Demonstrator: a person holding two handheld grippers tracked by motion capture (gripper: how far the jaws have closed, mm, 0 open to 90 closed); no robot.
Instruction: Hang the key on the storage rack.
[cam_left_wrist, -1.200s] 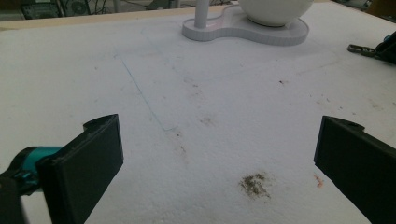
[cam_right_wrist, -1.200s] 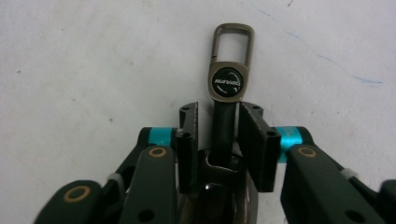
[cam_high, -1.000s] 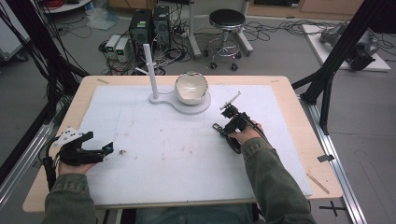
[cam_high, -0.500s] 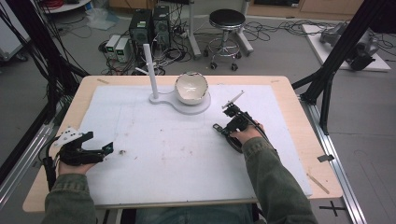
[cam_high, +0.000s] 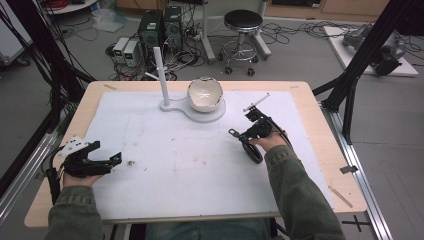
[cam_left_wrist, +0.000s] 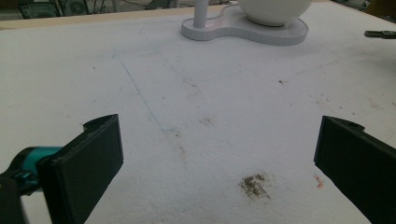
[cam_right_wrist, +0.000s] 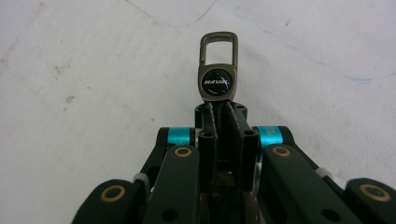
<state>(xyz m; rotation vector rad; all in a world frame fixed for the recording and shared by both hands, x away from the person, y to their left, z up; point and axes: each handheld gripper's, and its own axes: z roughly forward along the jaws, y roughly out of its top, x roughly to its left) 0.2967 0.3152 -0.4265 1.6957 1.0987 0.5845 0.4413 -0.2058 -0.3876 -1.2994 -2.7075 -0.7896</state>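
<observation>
1. A wooden tabletop (cam_high: 310, 100) is seen covered almost to its edges by a white sheet (cam_high: 200, 160), which is marked with faint blue lines, brown smudges and a dark speck patch (cam_left_wrist: 254, 185).
2. Near the tabletop's left edge, the left claw (cam_high: 112, 161) is held low over the sheet; its jaws are seen wide apart, with nothing between them.
3. Toward the right edge, the right claw (cam_high: 239, 136) is held above the sheet, its jaws pressed together on a dark metal key fob (cam_right_wrist: 216, 70). The fob's clip loop is seen projecting past the jaws, and lettering is visible on its round badge, too small to be read with certainty.
4. At the middle of the far edge, a white base (cam_high: 202, 111) is seen carrying a slim upright post (cam_high: 161, 75) and a white bowl (cam_high: 204, 93).
5. Beyond the tabletop, a grey floor with cables, computer boxes (cam_high: 160, 27) and a round stool (cam_high: 243, 22) is seen.
6. The person's sleeves are cut off by the bottom border.
</observation>
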